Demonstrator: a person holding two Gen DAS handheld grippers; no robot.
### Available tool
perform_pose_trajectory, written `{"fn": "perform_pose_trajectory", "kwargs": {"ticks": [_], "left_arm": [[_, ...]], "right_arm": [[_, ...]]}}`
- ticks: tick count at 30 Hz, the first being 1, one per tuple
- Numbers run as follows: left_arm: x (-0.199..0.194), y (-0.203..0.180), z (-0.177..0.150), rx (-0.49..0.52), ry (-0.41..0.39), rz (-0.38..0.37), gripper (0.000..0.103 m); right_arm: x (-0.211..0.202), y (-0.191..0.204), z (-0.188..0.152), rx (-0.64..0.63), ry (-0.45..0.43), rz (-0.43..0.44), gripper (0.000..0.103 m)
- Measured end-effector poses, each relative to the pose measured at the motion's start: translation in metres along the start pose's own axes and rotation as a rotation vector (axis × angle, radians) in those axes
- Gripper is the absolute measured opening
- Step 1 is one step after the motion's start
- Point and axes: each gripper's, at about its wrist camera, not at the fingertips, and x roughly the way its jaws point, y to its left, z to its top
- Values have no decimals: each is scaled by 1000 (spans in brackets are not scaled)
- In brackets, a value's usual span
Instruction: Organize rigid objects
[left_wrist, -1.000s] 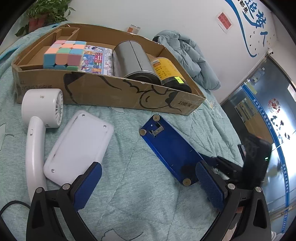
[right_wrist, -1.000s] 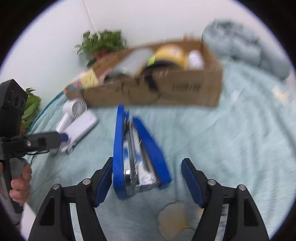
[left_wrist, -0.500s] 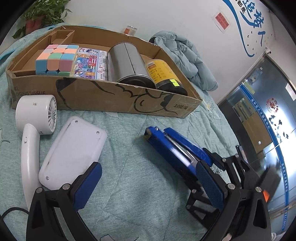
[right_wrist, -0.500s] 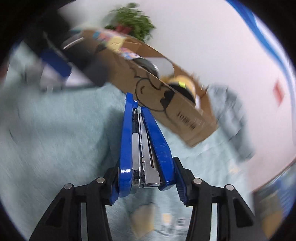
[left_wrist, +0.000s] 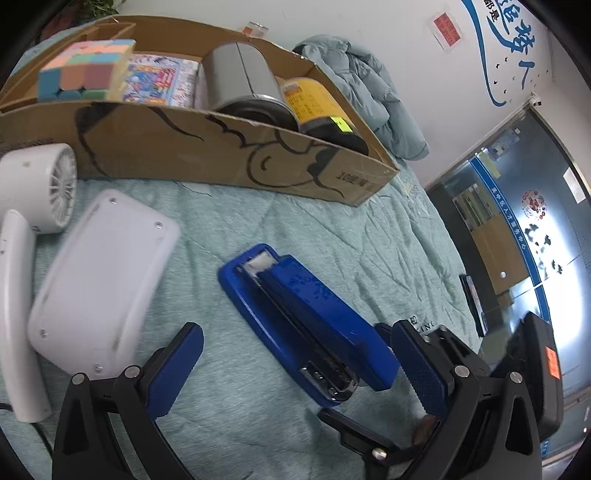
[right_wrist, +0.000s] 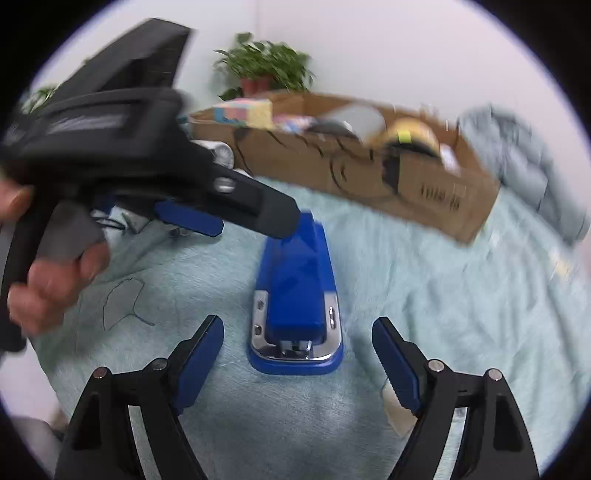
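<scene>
A blue stapler (left_wrist: 314, 321) (right_wrist: 295, 280) stands on its base on the teal bedspread (left_wrist: 229, 417), pointing at the cardboard box (left_wrist: 207, 147). My right gripper (right_wrist: 299, 321) has its jaws opening, one on each side of the stapler's chrome rear end, and the pads are off it. My left gripper (left_wrist: 295, 326) is wide open and empty, low over the same end. In the right wrist view a hand holds the left gripper (right_wrist: 251, 225) in from the left, one finger crossing the stapler's far tip. I cannot tell whether it touches.
The box (right_wrist: 369, 166) holds a pastel cube (left_wrist: 85, 70), a printed pack (left_wrist: 159, 79), a metal can (left_wrist: 243, 81) and a yellow can (left_wrist: 317, 103). A white hair dryer (left_wrist: 33, 192) and a flat white device (left_wrist: 99, 273) lie left. A grey jacket (left_wrist: 365, 88) lies behind.
The stapler lay base-up, then my right gripper held it on its side. Now it stands upright on the bedspread and the right jaws have come off it.
</scene>
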Motion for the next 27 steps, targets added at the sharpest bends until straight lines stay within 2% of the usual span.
{"fn": "perform_pose_trajectory", "kwargs": {"ticks": [2,4,7,14,17,18,19,23,27], "left_arm": [[7,-2,-1,-7,21,-9,102],[12,-4,-3,-5,31,-1,102],[15,-8,-6,0,38,-5,102],[22,-13,-6,-13,53,7,97],[24,-12,-5,-25,68,-23,87],[25,-13,-4,-31,76,-42,78],[26,-12,-4,-40,86,-68,74],[20,-13,-7,-30,58,-69,70],[5,-15,-6,-2,23,-74,60]], "right_arm": [[8,-1,2,7,36,-17,65],[14,3,4,3,54,-3,59],[14,10,4,11,55,-23,58],[14,-10,12,231,69,89,58],[14,-19,16,357,89,155,58],[14,-19,15,386,95,171,58],[14,-20,15,412,99,186,58],[15,-25,19,422,98,182,58],[10,-15,18,409,82,177,57]]}}
